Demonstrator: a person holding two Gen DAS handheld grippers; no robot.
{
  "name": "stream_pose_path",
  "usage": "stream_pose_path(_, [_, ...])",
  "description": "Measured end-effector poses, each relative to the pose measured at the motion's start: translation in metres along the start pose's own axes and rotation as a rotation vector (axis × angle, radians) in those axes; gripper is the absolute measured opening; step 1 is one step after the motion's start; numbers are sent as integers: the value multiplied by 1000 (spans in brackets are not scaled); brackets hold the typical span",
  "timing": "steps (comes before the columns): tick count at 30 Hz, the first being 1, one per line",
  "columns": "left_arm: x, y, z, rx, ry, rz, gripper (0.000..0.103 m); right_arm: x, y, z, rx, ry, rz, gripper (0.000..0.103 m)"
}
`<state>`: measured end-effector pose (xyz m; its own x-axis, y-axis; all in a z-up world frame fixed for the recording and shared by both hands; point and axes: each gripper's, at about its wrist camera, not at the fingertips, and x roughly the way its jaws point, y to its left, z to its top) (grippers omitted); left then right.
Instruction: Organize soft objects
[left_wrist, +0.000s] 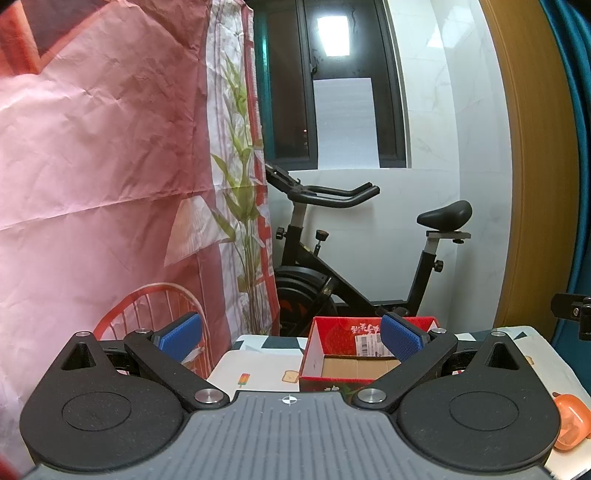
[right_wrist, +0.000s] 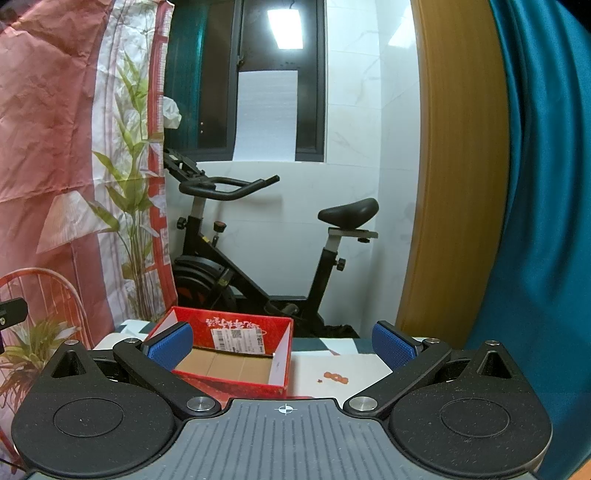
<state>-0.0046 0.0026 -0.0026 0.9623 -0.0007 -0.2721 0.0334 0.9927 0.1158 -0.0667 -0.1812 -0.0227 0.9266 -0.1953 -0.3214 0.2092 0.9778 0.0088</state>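
In the left wrist view, the left gripper (left_wrist: 291, 338) has its jaws spread wide and nothing between them; it hangs over the near edge of the desk (left_wrist: 258, 363), which has a patterned cloth on it. A red box (left_wrist: 334, 382) with a bare cardboard floor stands just ahead, a little to the right of the middle, so the right blue pad (left_wrist: 400, 338) covers its far corner. An orange soft thing (left_wrist: 570, 424) lies on the desk far at the right edge, near the camera and well apart from the box; its exact form is not clear. In the right wrist view, the right gripper (right_wrist: 282, 345) is also released and holds nothing. Here the red box (right_wrist: 236, 382) lies ahead and to the left, with its long side running left to right. The orange thing does not show in this view, but I judge the right gripper is the nearer one, because the thing lies to the right of the left gripper
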Motion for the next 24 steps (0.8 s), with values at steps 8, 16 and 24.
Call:
stream_pose_path(8, [1, 0, -1, 1, -1, -2, 103, 1, 0, 0, 0, 0, 1, 103])
stream_pose_path(16, [1, 0, -1, 1, -2, -3, 103, 0, 0, 2, 4, 1, -2, 103])
stream_pose_path(24, [1, 0, -1, 1, -1, -2, 103, 1, 0, 1, 4, 2, -2, 103])
